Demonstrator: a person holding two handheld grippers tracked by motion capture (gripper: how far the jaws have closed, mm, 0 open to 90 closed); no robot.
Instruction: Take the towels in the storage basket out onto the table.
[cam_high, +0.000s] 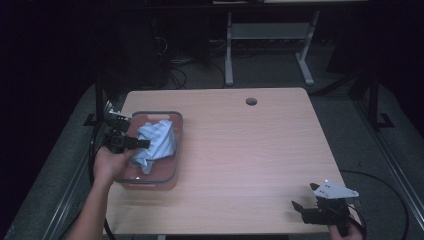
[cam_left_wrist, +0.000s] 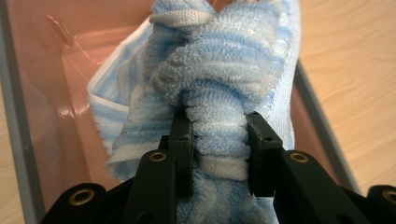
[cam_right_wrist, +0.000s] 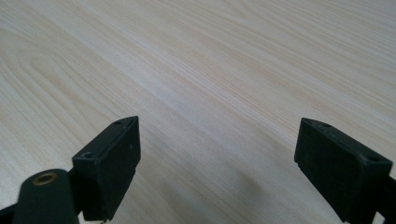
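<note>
A blue and white striped towel (cam_high: 157, 140) is bunched up over a pink bin with a grey rim (cam_high: 172, 167) at the table's left. My left gripper (cam_high: 145, 144) is shut on the towel, and in the left gripper view its two black jaws pinch a thick fold of the towel (cam_left_wrist: 219, 135), with the rest of the cloth rising above them over the pink bin (cam_left_wrist: 56, 102). My right gripper (cam_high: 302, 206) rests near the table's front right corner. Its jaws stand wide apart over bare wood (cam_right_wrist: 217, 140), nothing between them.
The light wooden table (cam_high: 250, 150) has a round cable hole (cam_high: 251, 101) near its far edge. A desk frame and cables stand on the dark floor beyond. The room around the table is dim.
</note>
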